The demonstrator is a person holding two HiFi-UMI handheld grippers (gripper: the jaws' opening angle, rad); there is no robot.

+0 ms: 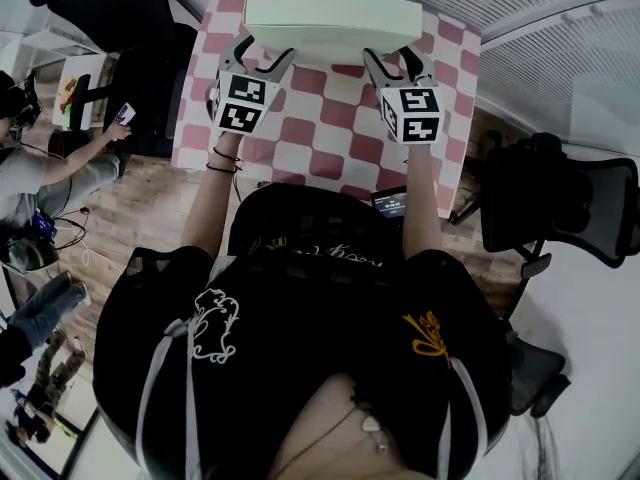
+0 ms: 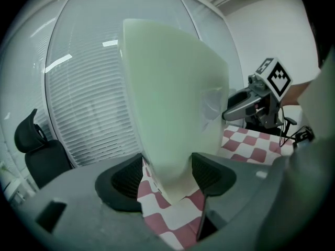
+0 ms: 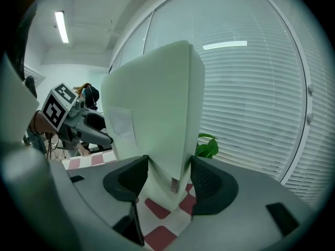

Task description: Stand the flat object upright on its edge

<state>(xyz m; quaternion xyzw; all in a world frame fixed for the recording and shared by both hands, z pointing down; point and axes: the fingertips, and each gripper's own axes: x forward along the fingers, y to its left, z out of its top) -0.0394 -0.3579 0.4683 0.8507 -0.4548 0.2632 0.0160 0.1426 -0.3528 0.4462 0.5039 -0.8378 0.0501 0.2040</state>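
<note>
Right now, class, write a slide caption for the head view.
A pale box gripped by left claw and right claw at the checked table.

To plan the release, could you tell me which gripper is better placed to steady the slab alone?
Probably the right gripper: its fingers press squarely on both faces of the pale slab, whereas the left gripper pinches only a narrowing lower corner, tablecloth showing beneath.

Black shirt [image 1: 310, 318] (white and orange prints), dark wrist bands [image 1: 226, 160], grey left gripper [image 2: 168, 177], black jaws.

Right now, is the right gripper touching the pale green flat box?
Touching. Right gripper view: the right gripper clamps the pale green flat box, both sides, no gap.
</note>
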